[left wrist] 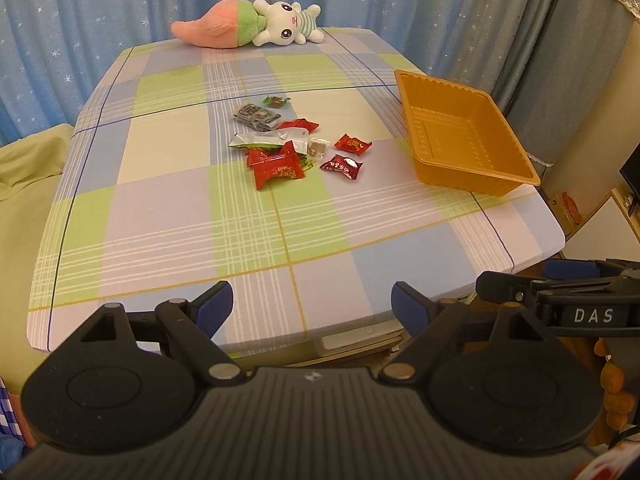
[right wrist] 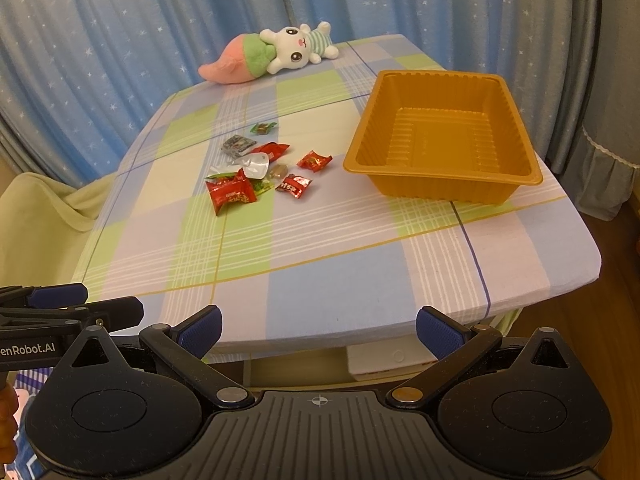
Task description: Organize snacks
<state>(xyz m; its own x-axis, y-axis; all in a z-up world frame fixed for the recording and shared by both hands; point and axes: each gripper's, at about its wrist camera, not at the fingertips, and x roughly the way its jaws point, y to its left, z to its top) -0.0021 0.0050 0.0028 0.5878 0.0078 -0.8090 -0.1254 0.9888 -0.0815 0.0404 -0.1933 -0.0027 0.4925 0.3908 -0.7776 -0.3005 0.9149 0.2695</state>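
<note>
1. Left wrist view shows the left gripper [left wrist: 312, 300] with jaws wide apart and empty, held back at the near edge of the table with the pastel checked cloth [left wrist: 160, 216].
2. Right gripper [right wrist: 318, 330] is likewise spread apart and holds nothing, also at the near edge.
3. Scattered wrapped snacks, mostly red foil candies [left wrist: 276, 166], lie loose around the table's middle; the empty orange ribbed plastic tray [right wrist: 440, 148] sits at the right edge, well apart from them.
4. Nothing is sorted yet, so this looks like the opening reach.
5. Next move likely calls for advancing over the bare near half and pinching one outlying candy.
6. A plush rabbit with a carrot [left wrist: 276, 22] lies at the far edge, out of the way.
</note>
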